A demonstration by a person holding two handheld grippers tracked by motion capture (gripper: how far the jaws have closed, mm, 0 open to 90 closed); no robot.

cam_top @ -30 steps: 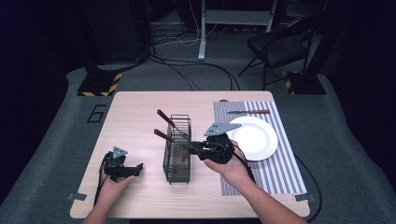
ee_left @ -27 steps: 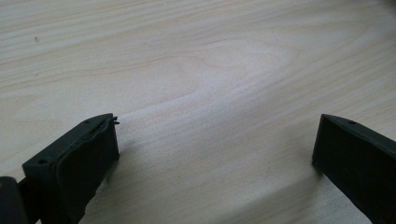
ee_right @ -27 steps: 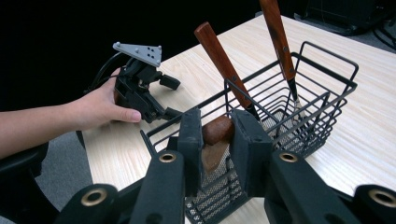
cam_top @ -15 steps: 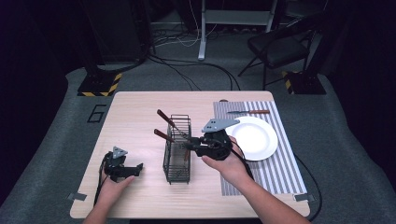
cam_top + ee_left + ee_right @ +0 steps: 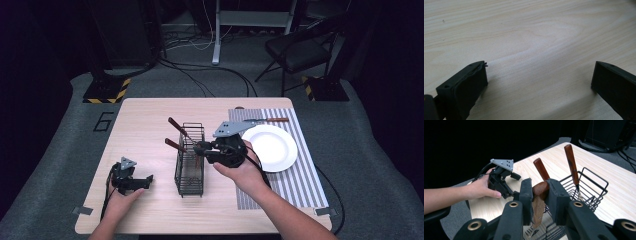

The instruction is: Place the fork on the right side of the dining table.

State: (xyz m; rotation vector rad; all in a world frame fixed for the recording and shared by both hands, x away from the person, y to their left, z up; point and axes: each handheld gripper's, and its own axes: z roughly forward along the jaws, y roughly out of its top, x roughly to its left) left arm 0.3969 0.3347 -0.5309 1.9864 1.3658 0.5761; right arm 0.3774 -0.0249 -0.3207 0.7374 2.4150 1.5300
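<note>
The right gripper clamps a stiff, light-looking wooden utensil handle above the wire basket, while the left gripper rests spread, empty.

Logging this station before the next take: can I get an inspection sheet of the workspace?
Surface: light wooden table, striped placemat on its right side.
Job's things: black wire caddy holding two wooden-handled utensils; a third wooden handle clamped over the caddy; white plate on the placemat, a wooden-handled knife beyond it.
Clutter: nothing seen.
Grippers: left hand-held gripper open, low over bare wood; right hand-held gripper shut on the handle.
Cables: several on the floor behind the table.
Surroundings: dark room, chair, grey floor.
</note>
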